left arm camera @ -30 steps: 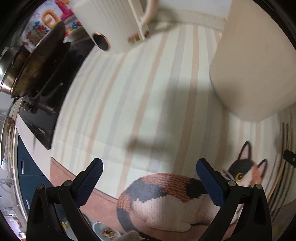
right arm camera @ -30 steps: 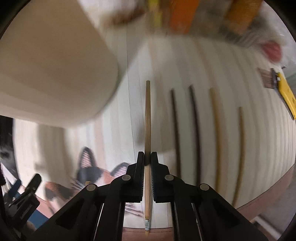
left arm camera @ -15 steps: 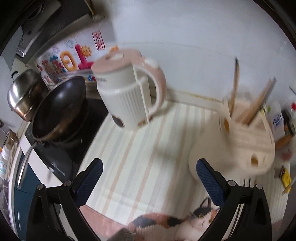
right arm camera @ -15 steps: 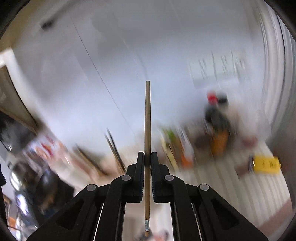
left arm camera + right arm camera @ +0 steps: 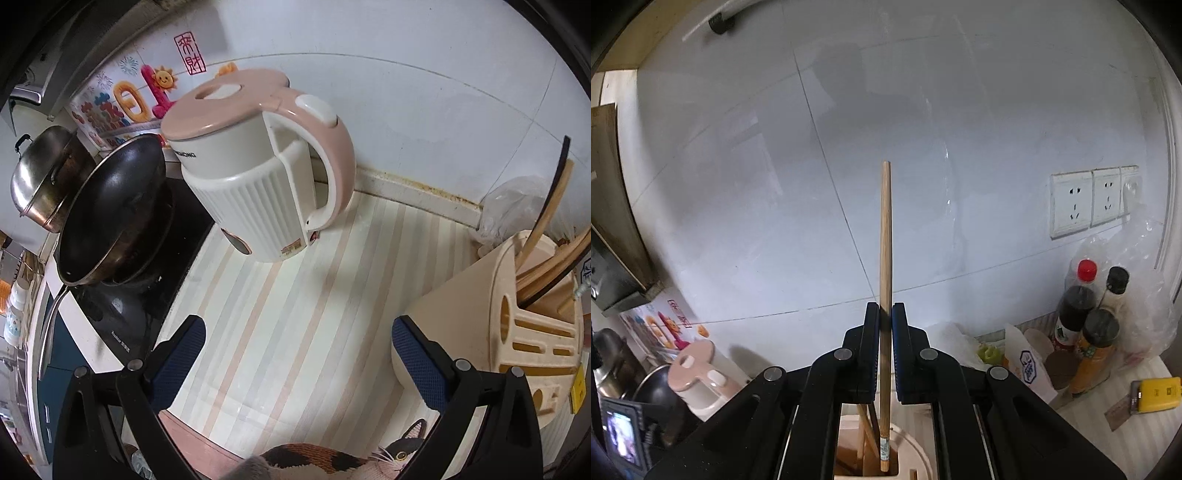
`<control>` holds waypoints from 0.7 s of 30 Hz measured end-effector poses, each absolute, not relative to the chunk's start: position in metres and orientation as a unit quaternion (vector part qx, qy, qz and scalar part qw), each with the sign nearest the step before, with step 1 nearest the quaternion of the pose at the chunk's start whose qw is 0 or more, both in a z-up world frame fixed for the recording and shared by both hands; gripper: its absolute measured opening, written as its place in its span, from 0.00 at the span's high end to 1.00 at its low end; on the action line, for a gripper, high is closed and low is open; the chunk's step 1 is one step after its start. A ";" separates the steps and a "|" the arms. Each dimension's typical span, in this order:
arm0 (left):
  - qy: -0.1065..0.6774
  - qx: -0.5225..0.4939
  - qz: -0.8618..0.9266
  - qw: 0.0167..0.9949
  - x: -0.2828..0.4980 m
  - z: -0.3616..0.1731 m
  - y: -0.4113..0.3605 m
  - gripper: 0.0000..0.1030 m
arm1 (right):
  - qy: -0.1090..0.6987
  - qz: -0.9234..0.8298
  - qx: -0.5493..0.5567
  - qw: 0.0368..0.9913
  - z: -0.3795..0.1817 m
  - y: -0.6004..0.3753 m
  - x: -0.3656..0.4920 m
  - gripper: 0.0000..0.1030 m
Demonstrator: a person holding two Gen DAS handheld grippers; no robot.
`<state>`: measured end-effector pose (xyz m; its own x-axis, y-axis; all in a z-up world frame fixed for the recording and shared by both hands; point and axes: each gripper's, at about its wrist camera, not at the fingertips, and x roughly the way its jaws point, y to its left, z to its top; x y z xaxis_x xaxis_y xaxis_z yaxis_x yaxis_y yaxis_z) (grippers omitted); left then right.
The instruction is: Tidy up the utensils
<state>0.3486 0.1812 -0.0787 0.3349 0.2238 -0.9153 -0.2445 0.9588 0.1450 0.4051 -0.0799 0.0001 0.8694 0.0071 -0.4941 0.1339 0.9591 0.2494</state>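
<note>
My right gripper (image 5: 885, 314) is shut on a light wooden chopstick (image 5: 885, 236) that stands nearly upright against the white wall. Its lower end hangs in the mouth of the cream utensil holder (image 5: 849, 443), beside other chopsticks (image 5: 866, 432) standing inside. In the left wrist view the same cream holder (image 5: 524, 325) stands at the right with several chopsticks (image 5: 550, 206) leaning out of it. My left gripper (image 5: 295, 347) is open with nothing between its blue pads, above the striped mat (image 5: 295, 314) and left of the holder.
A pink-and-white kettle (image 5: 266, 162) stands at the back of the mat. A black wok (image 5: 114, 206) and a steel pot (image 5: 40, 177) sit on the stove at left. Sauce bottles (image 5: 1086, 325), a plastic bag (image 5: 1145, 295) and a yellow object (image 5: 1156, 395) crowd the right.
The right gripper has lifted the chopstick off the mat, where it lay beside others, and tipped it upright over the holder. The left gripper has risen, bringing kettle and stove into view.
</note>
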 end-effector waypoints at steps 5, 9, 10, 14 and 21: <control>0.552 -0.006 0.144 0.822 0.345 -0.073 0.182 0.00 | 0.302 -0.010 0.131 0.944 -0.024 -0.077 0.417 0.93; 0.540 -0.012 0.132 0.831 0.328 -0.064 0.183 0.00 | 0.342 0.013 0.149 0.928 -0.019 -0.092 0.403 0.53; 0.537 -0.013 0.125 0.834 0.321 -0.063 0.181 0.00 | 0.342 0.012 0.155 0.927 -0.016 -0.100 0.396 0.53; 0.537 -0.011 0.101 0.837 0.285 -0.070 0.165 0.00 | 0.366 -0.011 0.161 0.916 -0.005 -0.137 0.355 0.53; 0.616 0.006 0.016 0.788 0.238 -0.142 0.079 0.00 | 0.516 -0.080 0.181 0.833 -0.088 -0.213 0.282 0.53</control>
<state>0.2380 0.0786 -0.1420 0.2408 0.0336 -0.9700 -0.0176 0.9994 0.0302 0.2821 -0.2133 -0.0877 0.4540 0.0544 -0.8894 0.3195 0.9218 0.2195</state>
